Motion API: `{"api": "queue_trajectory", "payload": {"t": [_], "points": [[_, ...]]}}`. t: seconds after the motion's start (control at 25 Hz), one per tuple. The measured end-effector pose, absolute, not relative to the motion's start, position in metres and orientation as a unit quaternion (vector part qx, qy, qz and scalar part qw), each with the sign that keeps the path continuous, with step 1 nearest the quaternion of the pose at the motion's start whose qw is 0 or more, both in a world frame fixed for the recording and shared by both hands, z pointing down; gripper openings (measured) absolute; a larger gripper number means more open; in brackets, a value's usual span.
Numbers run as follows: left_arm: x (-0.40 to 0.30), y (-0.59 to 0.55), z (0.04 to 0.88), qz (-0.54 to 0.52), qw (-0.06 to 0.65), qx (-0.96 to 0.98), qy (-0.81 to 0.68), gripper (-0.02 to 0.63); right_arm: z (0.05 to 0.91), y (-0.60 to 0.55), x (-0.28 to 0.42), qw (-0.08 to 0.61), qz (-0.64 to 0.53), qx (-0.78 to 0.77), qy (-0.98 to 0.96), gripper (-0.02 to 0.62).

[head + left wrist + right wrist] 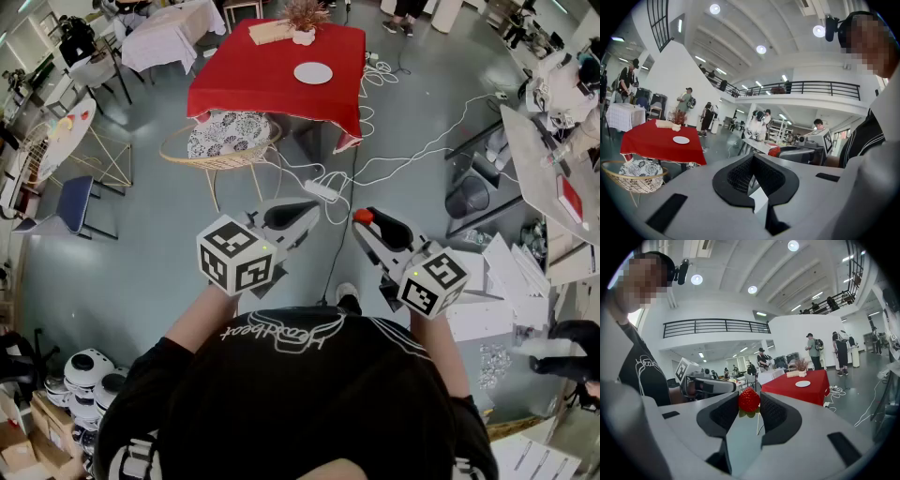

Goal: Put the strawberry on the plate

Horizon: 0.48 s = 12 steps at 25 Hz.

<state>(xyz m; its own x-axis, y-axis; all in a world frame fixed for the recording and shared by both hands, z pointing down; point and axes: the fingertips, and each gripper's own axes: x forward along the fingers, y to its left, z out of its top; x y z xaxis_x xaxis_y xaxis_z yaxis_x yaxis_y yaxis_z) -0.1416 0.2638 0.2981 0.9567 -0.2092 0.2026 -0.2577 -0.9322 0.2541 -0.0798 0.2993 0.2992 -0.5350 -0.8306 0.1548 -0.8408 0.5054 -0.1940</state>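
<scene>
A red strawberry [749,400] with green leaves sits between the pads of my right gripper [749,398], which is shut on it and held in the air at waist height. In the head view the strawberry [363,217] shows at the tip of the right gripper [365,219]. My left gripper [307,210] is beside it, shut with nothing in it; its jaws [753,156] meet in the left gripper view. The white plate [313,73] lies on a red-clothed table [246,79] a few steps ahead, also in view as the plate [803,384] and plate [681,139].
A wicker chair [178,149] with a patterned cushion stands before the red table. A white power strip [322,190] and cables lie on the grey floor between me and the table. A vase of dried plants [305,19] stands at the table's far edge. Cluttered desks line the right; people stand behind.
</scene>
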Motion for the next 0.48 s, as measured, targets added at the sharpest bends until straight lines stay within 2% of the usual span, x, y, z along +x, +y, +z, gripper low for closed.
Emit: {"api": "queue_trajectory", "payload": {"t": [0.48], "points": [[-0.125,0.259,0.304,0.084,0.152,0.977,-0.122,0.006,0.305,0.294,-0.06,0.011,0.132,0.489,-0.862,0.138]]}}
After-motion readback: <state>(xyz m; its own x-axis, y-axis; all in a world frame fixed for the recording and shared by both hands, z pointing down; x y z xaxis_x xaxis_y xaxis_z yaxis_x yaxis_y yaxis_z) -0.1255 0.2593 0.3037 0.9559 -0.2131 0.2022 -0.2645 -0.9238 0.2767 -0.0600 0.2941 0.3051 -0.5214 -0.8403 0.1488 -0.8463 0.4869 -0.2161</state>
